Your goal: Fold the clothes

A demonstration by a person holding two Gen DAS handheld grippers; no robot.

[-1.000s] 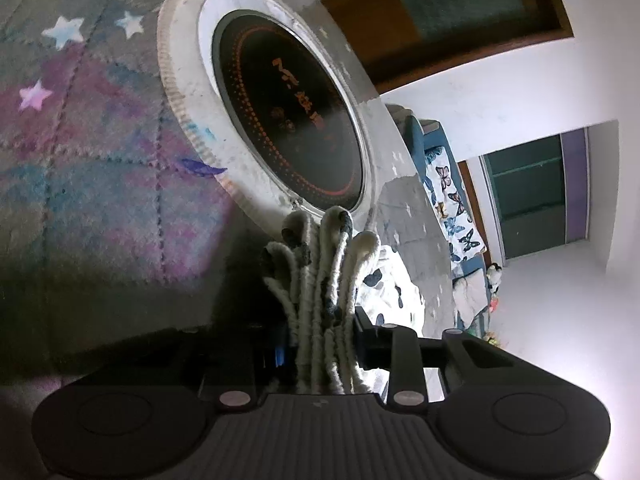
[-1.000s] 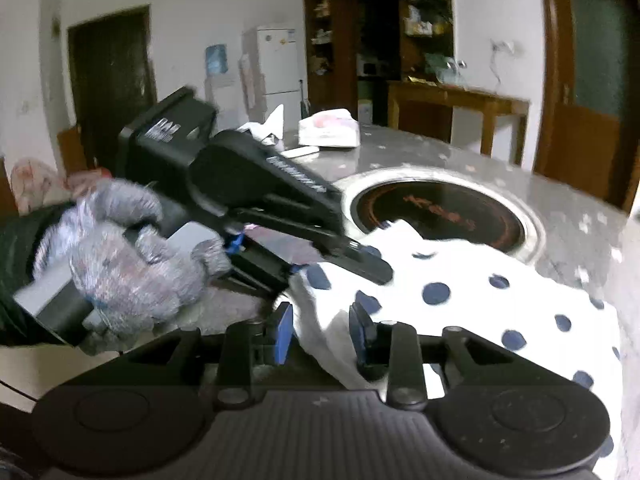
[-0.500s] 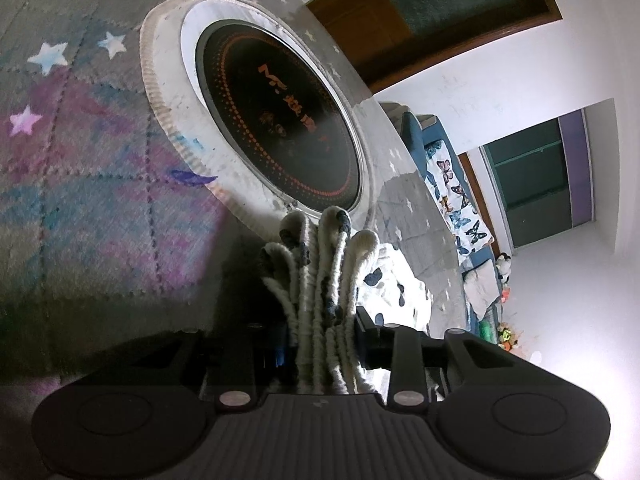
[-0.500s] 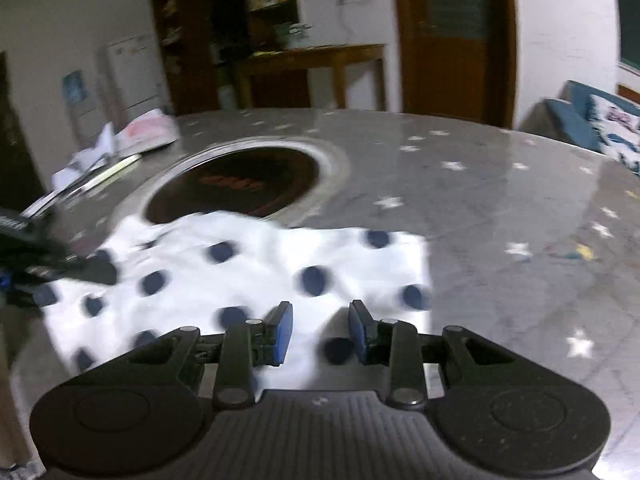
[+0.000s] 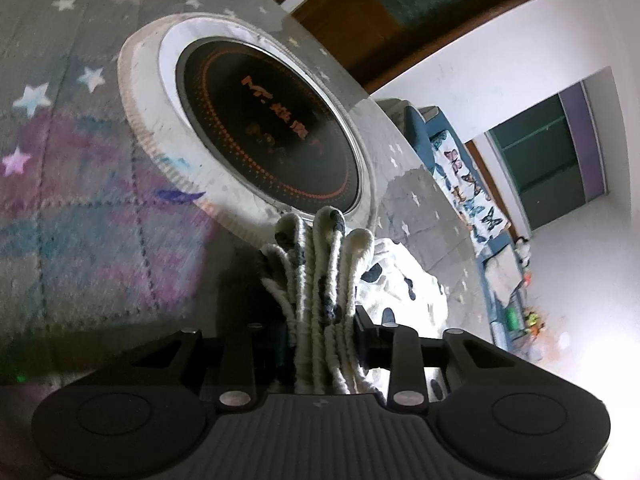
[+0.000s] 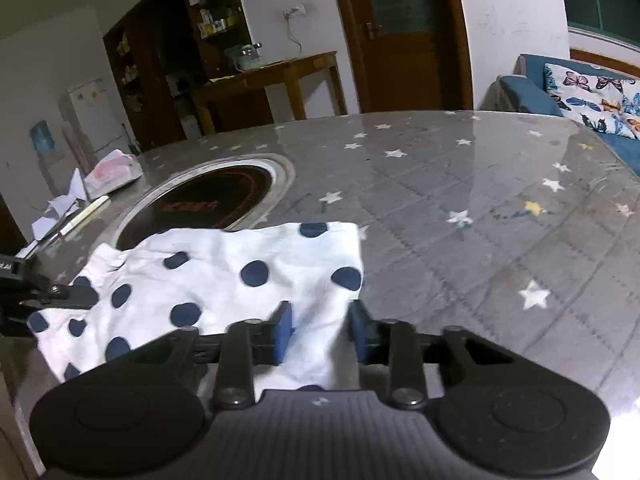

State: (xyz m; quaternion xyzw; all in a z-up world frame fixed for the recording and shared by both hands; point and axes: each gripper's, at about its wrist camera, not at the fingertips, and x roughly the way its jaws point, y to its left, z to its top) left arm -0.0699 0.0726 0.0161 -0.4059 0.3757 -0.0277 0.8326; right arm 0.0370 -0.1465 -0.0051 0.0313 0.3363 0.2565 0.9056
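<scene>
A white garment with dark blue dots (image 6: 224, 276) lies folded on the grey star-patterned table, its far edge by the round cooktop. My left gripper (image 5: 320, 320) is shut on several bunched layers of the garment's edge (image 5: 320, 280); it also shows at the left edge of the right wrist view (image 6: 44, 292), at the cloth's left side. My right gripper (image 6: 320, 328) is open, jaws apart just above the near right part of the cloth, holding nothing.
A round black induction cooktop (image 5: 268, 128) with a white rim is set in the table (image 6: 460, 200). Papers and a pen (image 6: 80, 208) lie at the far left. A blue sofa with a butterfly cushion (image 6: 592, 100) stands beyond the table's right edge.
My right gripper let go of the cloth, opened and swung right, away from the left gripper, to the garment's near right part. The left gripper kept its grip and shifted slightly.
</scene>
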